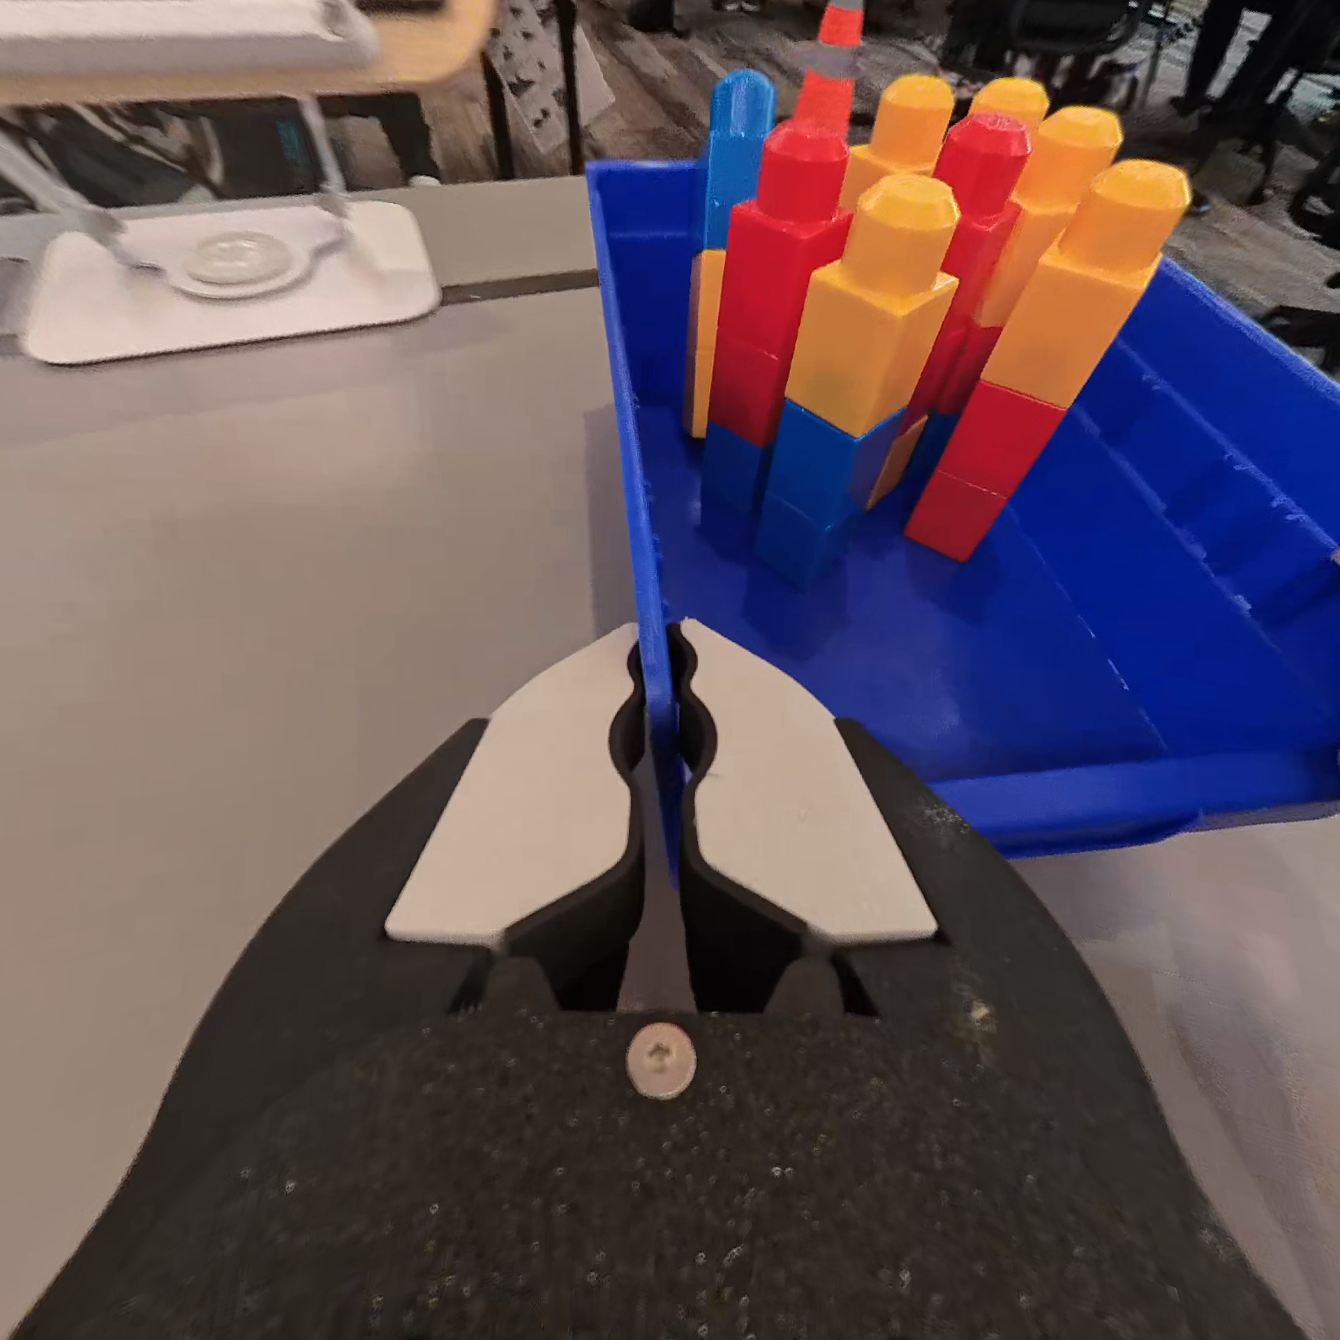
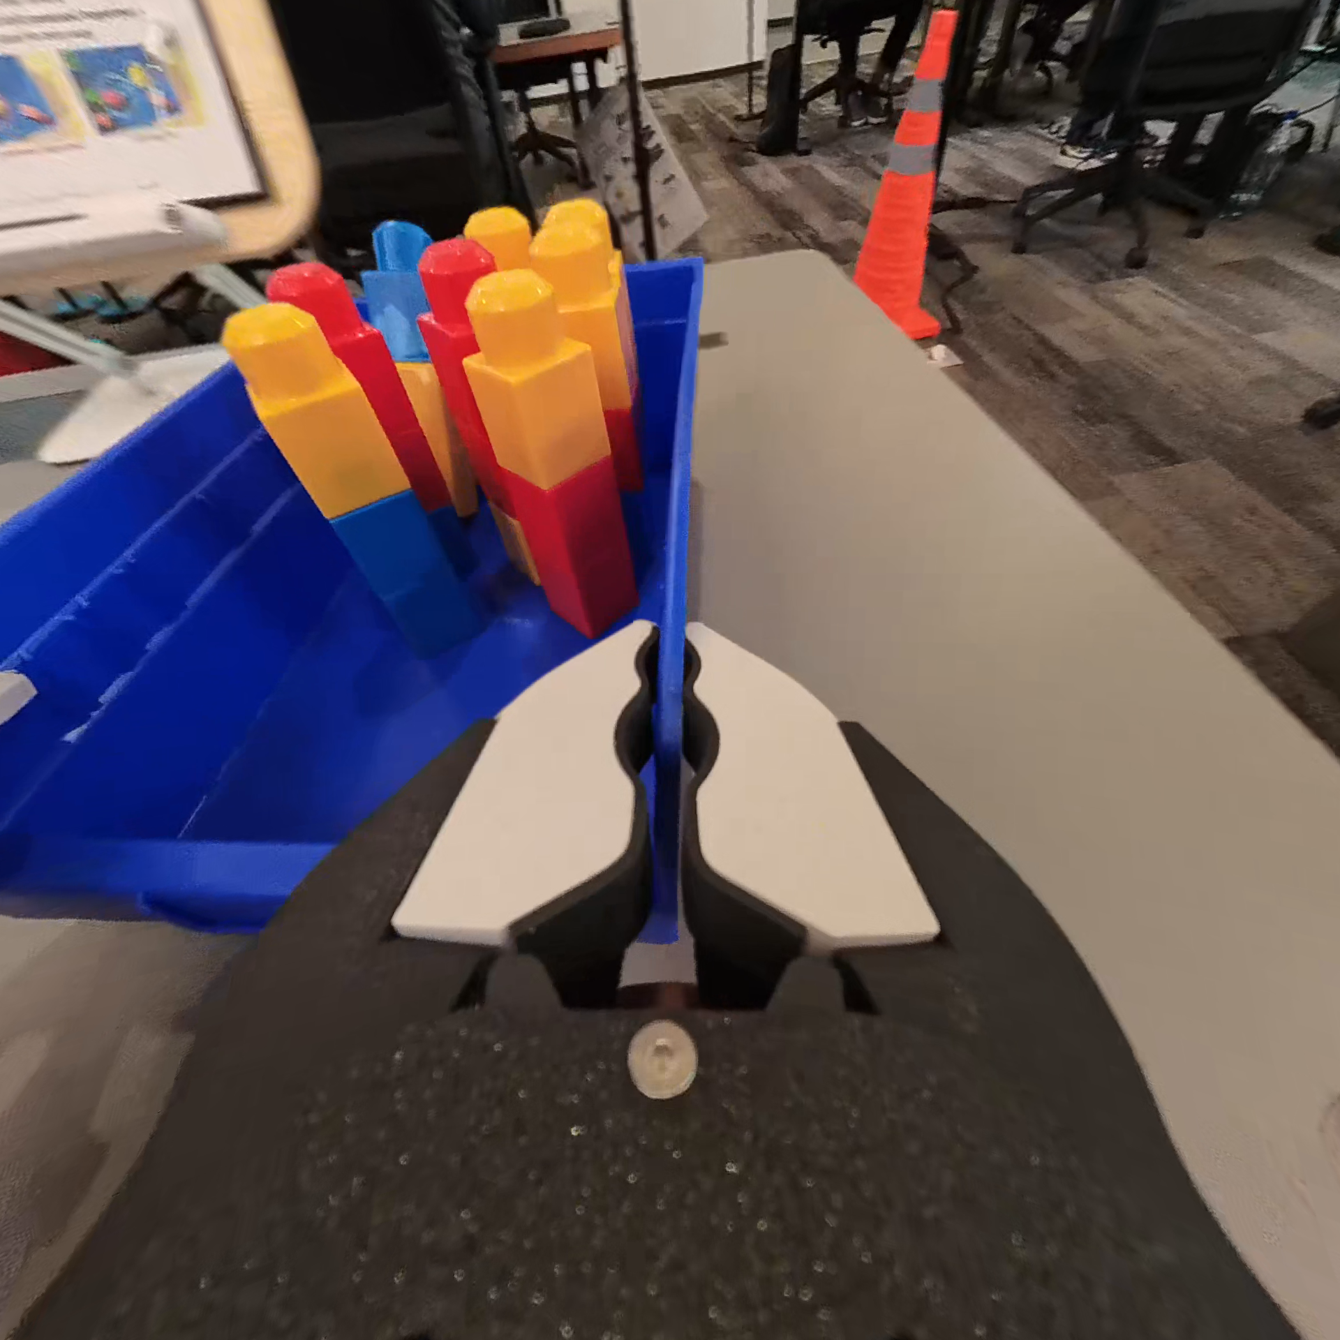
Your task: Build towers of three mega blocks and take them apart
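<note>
A blue plastic bin (image 1: 979, 689) stands on the grey table (image 1: 290, 544) and holds several upright towers of red, orange and blue mega blocks (image 1: 870, 348). My left gripper (image 1: 661, 638) is shut on the bin's left side wall (image 1: 638, 449), one pad on each face. My right gripper (image 2: 671, 634) is shut on the bin's right side wall (image 2: 678, 449) in the same way. The towers (image 2: 536, 449) stand at the far end of the bin (image 2: 181, 652) in the right wrist view.
A white stand (image 1: 217, 290) sits on the table at the far left. An orange traffic cone (image 2: 906, 188) stands on the floor beyond the table's right edge (image 2: 1088, 507). Office chairs (image 2: 1160, 109) stand farther back. There is about 20 cm between the tips of the two grippers.
</note>
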{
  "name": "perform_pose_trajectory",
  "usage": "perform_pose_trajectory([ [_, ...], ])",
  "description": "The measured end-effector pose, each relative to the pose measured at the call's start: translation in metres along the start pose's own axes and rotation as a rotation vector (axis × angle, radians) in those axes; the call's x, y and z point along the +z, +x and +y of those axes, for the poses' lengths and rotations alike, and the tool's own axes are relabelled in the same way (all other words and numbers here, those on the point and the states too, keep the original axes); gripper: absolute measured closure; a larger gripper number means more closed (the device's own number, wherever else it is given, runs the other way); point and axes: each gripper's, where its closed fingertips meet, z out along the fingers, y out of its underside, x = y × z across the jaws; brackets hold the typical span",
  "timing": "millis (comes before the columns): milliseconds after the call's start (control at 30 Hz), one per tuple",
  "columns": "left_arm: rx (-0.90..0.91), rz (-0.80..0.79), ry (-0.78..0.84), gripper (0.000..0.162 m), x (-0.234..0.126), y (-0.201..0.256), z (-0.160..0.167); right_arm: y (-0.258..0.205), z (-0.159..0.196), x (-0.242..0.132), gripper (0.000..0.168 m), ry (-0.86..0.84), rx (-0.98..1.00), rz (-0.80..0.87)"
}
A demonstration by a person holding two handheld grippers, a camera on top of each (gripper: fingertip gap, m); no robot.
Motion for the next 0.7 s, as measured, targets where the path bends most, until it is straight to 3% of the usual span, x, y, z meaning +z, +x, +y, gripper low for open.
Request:
perform_pose_trajectory([
  [167, -0.06, -0.071, 0.022, 0.159, -0.037, -0.077, 0.002, -0.086, 0.0, -0.002, 0.167, -0.002, -0.033, -0.098],
  [467, -0.128, -0.269, 0.034, 0.159, -0.109, -0.221, 0.038, -0.244, 0.03, -0.009, 0.166, -0.007, -0.067, -0.26],
  [633, -0.138, -0.293, 0.034, 0.157, -0.125, -0.257, 0.057, -0.281, 0.044, -0.014, 0.163, 0.045, -0.043, -0.328],
  [700, -0.154, -0.182, 0.054, 0.142, -0.128, -0.25, 0.059, -0.283, 0.047, -0.019, 0.154, 0.054, -0.03, -0.385],
])
